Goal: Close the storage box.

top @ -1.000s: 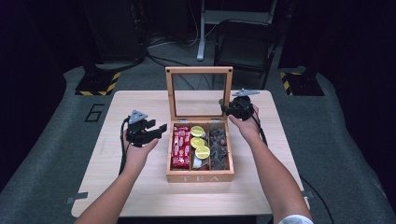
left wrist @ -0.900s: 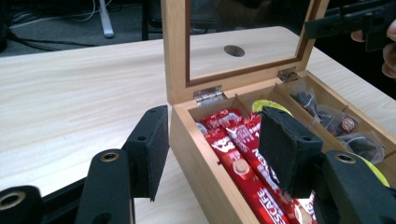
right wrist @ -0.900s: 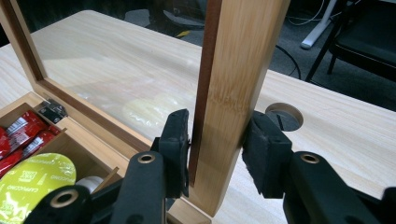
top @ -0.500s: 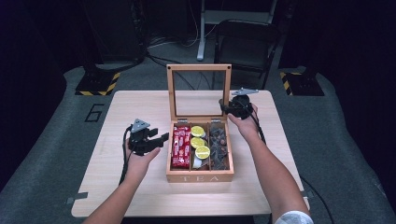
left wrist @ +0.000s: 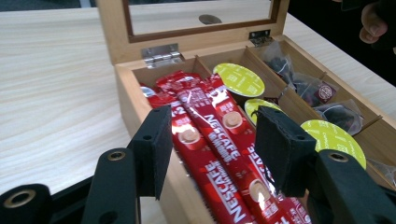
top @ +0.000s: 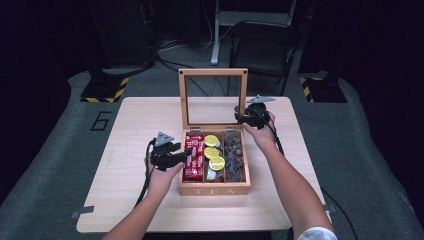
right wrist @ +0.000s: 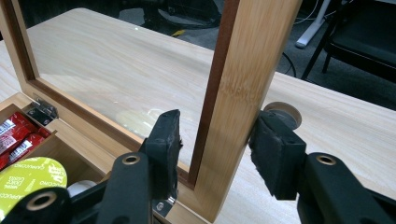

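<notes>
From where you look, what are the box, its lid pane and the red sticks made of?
The box looks like pale wood with a matt finish: grain shows on its lid frame. The pane seems glass or clear plastic; the table reads through it with a faint glare. The red sticks look like glossy foil or plastic sachets, crinkled and shining.

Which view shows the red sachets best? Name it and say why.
The left gripper view: the red sachets lie close up with readable print. The high view shows them small in the box's left compartment; the right gripper view catches their ends.
</notes>
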The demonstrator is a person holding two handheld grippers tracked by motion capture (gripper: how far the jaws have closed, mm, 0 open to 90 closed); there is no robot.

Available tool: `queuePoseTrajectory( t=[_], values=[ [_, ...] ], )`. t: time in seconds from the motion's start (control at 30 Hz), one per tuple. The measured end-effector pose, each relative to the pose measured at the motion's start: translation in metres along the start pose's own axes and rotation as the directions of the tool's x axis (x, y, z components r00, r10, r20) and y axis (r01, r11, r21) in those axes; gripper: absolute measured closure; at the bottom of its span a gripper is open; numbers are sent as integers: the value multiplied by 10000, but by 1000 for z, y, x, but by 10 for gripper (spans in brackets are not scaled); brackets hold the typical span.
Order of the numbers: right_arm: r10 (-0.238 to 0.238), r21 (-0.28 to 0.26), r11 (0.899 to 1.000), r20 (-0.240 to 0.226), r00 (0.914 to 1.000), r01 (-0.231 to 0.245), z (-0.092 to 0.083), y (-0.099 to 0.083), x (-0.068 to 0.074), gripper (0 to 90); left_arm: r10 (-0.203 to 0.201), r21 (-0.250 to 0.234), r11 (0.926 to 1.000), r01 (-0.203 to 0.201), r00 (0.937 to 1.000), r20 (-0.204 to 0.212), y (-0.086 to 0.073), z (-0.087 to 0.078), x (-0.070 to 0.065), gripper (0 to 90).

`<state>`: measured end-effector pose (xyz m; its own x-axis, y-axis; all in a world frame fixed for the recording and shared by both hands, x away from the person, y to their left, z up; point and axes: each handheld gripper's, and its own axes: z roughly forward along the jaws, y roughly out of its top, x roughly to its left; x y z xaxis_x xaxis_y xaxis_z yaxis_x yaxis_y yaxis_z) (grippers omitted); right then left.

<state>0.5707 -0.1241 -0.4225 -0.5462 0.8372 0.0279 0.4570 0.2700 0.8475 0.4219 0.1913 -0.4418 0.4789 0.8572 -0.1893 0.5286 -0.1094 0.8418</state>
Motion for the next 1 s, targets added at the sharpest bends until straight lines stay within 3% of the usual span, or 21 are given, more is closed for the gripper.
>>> queuePoseTrajectory(
  t=[0.23, 0.67, 1.0],
  values=[
    [82, -41, 10000, -52, 10000, -83, -2, -2, 0, 517, 361, 314, 9989, -356, 9992, -157, -5, 12, -11, 488],
    [77, -78, 9999, -85, 9999, -78, -2, -3, 0, 509, 305, 580, 9979, -289, 9992, -262, -13, 27, -15, 506],
    [123, -122, 9998, -116, 9999, -125, -3, -4, -1, 506, 513, 785, 9958, -478, 9978, -431, -13, 31, -16, 613]
  ],
)
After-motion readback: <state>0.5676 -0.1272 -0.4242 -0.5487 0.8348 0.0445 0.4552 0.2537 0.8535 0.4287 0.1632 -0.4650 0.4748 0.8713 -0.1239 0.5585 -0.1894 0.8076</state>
